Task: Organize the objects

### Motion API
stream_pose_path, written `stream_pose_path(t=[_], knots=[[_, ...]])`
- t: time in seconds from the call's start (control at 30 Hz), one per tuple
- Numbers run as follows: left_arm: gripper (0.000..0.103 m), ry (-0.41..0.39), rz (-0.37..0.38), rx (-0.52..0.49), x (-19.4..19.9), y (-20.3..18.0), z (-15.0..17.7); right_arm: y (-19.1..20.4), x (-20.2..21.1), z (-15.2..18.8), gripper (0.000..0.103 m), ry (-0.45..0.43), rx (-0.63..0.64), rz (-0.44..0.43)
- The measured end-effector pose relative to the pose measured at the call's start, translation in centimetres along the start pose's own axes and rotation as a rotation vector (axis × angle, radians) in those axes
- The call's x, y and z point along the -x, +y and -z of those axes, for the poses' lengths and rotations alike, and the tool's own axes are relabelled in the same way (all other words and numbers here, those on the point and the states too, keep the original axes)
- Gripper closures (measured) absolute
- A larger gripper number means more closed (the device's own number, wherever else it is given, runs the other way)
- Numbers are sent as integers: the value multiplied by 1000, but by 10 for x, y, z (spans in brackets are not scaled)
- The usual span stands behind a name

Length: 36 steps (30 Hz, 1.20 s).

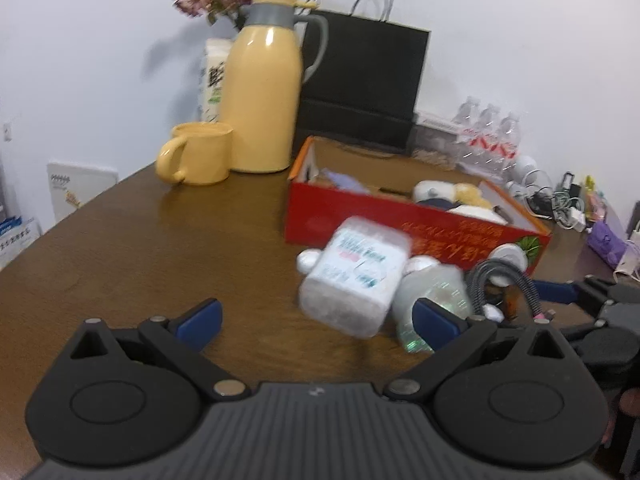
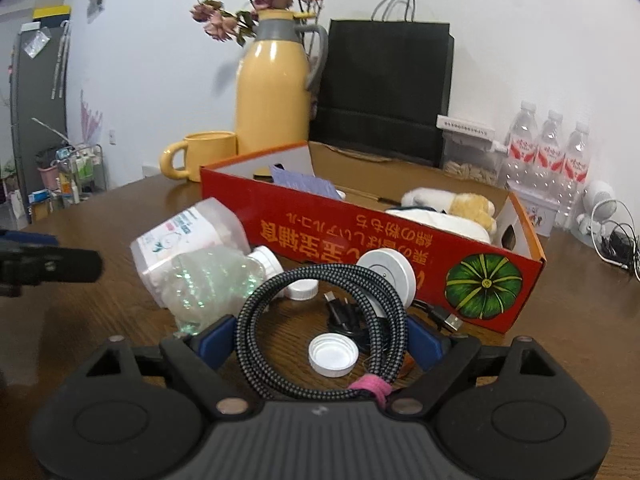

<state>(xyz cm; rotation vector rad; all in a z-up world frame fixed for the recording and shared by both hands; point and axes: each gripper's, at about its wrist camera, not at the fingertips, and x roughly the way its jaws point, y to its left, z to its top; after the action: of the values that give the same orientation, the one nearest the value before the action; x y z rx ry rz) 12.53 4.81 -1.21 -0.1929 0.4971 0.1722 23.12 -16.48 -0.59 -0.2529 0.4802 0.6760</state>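
Observation:
A red cardboard box [image 2: 372, 236] [image 1: 400, 224] lies on the brown table and holds a plush toy [image 2: 452, 208] and a purple card [image 2: 304, 184]. In front of it lie a clear cotton-swab box [image 1: 356, 276] [image 2: 188, 236], a clear plastic bottle [image 2: 216, 280] [image 1: 436, 300], white caps [image 2: 333, 354] and a white disc [image 2: 386, 272]. My left gripper [image 1: 316, 320] is open just before the swab box. My right gripper [image 2: 320, 336] has a coiled braided cable [image 2: 320, 320] [image 1: 504, 284] between its fingers, jaws wide.
A yellow thermos [image 1: 264, 92], yellow mug [image 1: 198, 154], dried flowers and a black paper bag [image 1: 364, 80] stand behind the box. Water bottles [image 2: 552, 156], a small black cable [image 2: 348, 316] and chargers [image 1: 560, 204] lie at right. The table's left part is bare wood.

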Motion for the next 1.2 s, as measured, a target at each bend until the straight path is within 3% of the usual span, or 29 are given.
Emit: stream_pose_path(t=[0.1,0.27,0.4,0.5,0.53,0.67,1.0,1.2], knots=[[0,-16,29,-36,0,-12,-12,3,4,0,15,-11,22,-19],[0,0,156,-107,-6,-42,-35,13,12,1,15,-52,77,-98],[0,43,181,-174,-25,-69,-44,20,16,2,15,-74,126,-177],[1,114,196,-154,-45,-78,-46,23,15,2,15,-70,162,-215],[7,133,195,-146,-49,-78,-46,23,15,2,15,-71,171,-230],[12,162,195,-130,-53,-70,-43,18,10,0,15,-58,193,-255],[13,138,226,-217,-42,-55,-31,1,-5,0,15,-6,298,-333],[16,59,287,-342,-38,-54,-28,-10,-6,-1,15,29,369,-435]])
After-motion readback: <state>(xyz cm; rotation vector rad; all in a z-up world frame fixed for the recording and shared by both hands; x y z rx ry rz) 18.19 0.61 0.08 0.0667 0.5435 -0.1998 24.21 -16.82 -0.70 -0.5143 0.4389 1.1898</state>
